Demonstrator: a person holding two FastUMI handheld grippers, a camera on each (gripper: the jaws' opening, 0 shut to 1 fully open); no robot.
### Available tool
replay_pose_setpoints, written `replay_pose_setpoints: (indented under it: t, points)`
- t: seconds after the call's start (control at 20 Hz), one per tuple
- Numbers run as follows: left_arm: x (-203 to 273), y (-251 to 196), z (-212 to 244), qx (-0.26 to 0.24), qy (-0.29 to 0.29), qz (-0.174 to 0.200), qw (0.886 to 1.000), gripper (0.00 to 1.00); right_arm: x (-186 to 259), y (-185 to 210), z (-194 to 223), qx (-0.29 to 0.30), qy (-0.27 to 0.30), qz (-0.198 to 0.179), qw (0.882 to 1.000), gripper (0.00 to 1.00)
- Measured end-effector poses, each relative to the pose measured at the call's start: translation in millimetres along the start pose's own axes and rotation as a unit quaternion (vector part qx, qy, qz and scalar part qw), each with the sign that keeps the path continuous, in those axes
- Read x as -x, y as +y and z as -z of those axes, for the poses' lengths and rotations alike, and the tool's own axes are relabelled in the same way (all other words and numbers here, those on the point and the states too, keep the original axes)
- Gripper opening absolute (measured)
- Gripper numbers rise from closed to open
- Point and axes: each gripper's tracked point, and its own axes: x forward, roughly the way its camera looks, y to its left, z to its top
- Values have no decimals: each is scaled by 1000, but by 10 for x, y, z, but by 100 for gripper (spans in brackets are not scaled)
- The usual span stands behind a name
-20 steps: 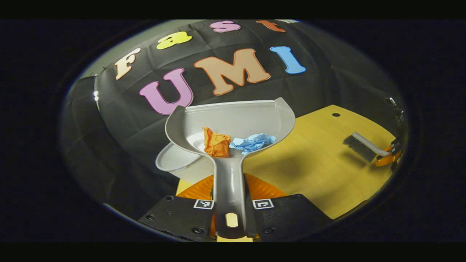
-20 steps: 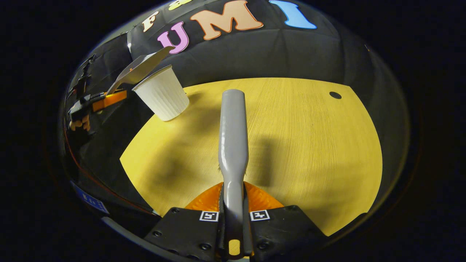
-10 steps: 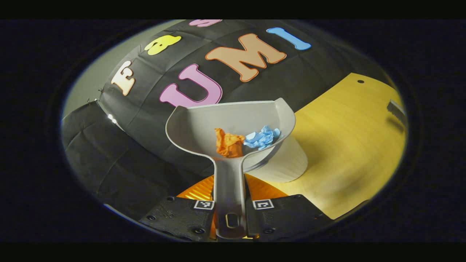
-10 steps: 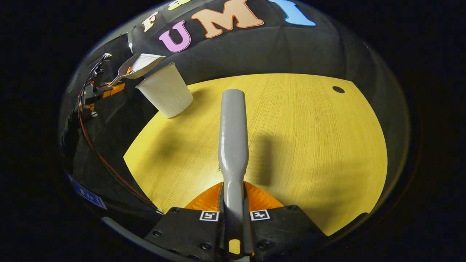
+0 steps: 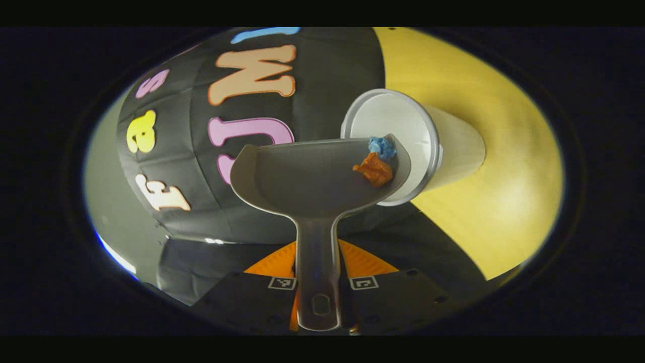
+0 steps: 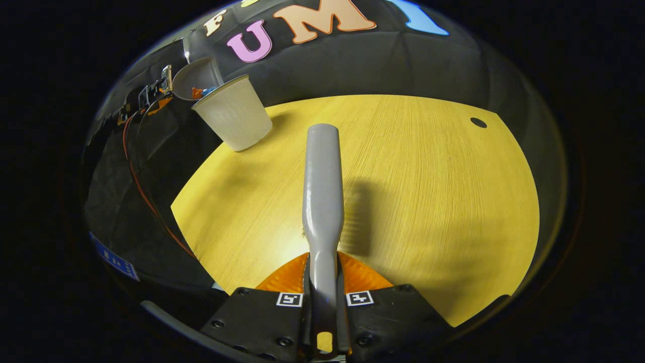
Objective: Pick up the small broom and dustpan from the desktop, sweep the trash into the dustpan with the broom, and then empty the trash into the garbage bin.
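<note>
Left gripper (image 5: 316, 282): clamped on dustpan (image 5: 302, 174) handle, pan tipped at bin (image 5: 398, 131) mouth.
Trash: orange wad (image 5: 374, 170), blue wad (image 5: 381, 147) at pan's low edge.
Right gripper (image 6: 322, 302): closed on broom (image 6: 322, 176) handle above desk (image 6: 428, 201).

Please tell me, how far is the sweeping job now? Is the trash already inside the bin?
Done: both paper scraps, orange and blue, lie in the dustpan. In hand: the left gripper holds the dustpan tilted sideways at the rim of the white bin, scraps slid to its lower corner. The right gripper holds the broom above the desk. Left: the scraps must drop into the bin.
</note>
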Motion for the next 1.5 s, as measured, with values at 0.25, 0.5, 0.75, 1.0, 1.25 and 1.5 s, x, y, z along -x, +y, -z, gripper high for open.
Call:
replay_pose_setpoints:
  t: [0.25, 0.5, 0.75, 1.0, 1.25, 1.5]
  points:
    - [-6, 175, -65, -107, 6, -18, 994, 24, 4, -11, 16, 11, 5, -1, 1000, 16]
    - [12, 58, -53, -61, 3, 0, 998, 23, -12, -9, 28, 10, 0, 2, 1000, 16]
    - [283, -122, -341, 198, -37, 42, 979, 23, -93, 45, 32, -14, -25, 4, 1000, 16]
    - [812, -391, -918, 338, -104, 86, 931, 23, -65, 90, 5, -29, -45, 14, 998, 16]
    - [1434, -984, -1898, 484, -173, 179, 839, 20, 21, 87, -72, -41, -100, 97, 989, 16]
    - [1946, -1709, -2508, 542, -187, 247, 781, 22, 32, 88, -80, -51, -123, 174, 976, 16]
